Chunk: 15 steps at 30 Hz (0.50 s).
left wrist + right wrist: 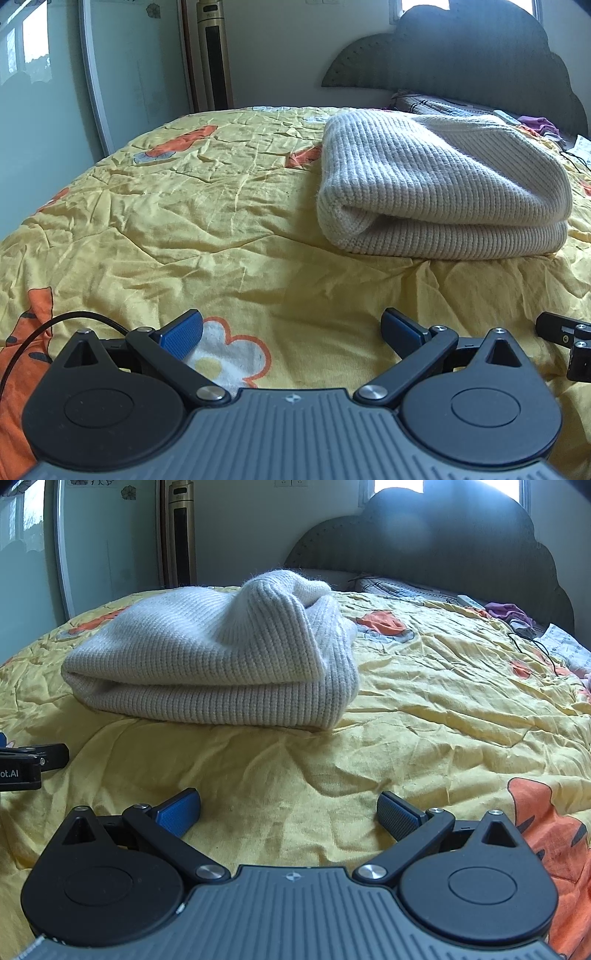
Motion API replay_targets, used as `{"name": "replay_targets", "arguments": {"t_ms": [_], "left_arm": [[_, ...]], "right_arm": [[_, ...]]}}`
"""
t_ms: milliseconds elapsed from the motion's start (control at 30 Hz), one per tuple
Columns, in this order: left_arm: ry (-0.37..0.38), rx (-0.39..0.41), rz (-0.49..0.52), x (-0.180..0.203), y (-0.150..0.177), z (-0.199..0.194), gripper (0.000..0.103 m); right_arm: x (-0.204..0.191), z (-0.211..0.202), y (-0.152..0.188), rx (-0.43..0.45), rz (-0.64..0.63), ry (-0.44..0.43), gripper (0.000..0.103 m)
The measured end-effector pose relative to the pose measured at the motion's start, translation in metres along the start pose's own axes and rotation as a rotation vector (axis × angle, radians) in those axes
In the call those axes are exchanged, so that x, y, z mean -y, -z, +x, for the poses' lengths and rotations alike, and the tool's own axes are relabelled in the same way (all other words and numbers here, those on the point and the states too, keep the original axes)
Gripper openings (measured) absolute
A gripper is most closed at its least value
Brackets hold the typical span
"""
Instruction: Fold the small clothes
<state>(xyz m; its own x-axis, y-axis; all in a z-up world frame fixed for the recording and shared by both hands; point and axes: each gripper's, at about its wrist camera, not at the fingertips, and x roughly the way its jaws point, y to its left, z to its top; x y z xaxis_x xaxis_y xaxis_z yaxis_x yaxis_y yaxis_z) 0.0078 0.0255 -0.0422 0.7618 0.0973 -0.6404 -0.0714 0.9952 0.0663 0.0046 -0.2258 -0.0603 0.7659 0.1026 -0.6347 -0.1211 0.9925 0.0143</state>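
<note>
A cream ribbed knit garment (pixel 436 188) lies folded in a thick bundle on the yellow bedspread (pixel 184 221). In the right wrist view the same bundle (pixel 218 657) sits ahead and to the left, with one corner bulging up. My left gripper (pixel 291 334) hovers low over the bedspread, short of the garment and to its left, open with nothing between its blue pads. My right gripper (pixel 288 812) is likewise open and empty, short of the bundle's right end. Each gripper's black body shows at the edge of the other's view.
The bedspread (pixel 443 709) is wrinkled, with orange and white cartoon prints. A dark scalloped headboard (pixel 461 546), a pillow, purple cloth (pixel 508 611) and a black cable (pixel 532 642) lie at the far right. A tall tower appliance (pixel 216 55) and a mirrored door stand beyond the bed.
</note>
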Motion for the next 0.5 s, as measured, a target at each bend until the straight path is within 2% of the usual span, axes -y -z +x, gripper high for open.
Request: {"name": "replay_targets", "arguments": {"t_ms": [500], "left_arm": [[0.012, -0.007, -0.008, -0.0019, -0.0001, 0.0029, 0.103]], "right_arm": [[-0.0008, 0.0007, 0.0002, -0.001, 0.0, 0.0, 0.103]]}}
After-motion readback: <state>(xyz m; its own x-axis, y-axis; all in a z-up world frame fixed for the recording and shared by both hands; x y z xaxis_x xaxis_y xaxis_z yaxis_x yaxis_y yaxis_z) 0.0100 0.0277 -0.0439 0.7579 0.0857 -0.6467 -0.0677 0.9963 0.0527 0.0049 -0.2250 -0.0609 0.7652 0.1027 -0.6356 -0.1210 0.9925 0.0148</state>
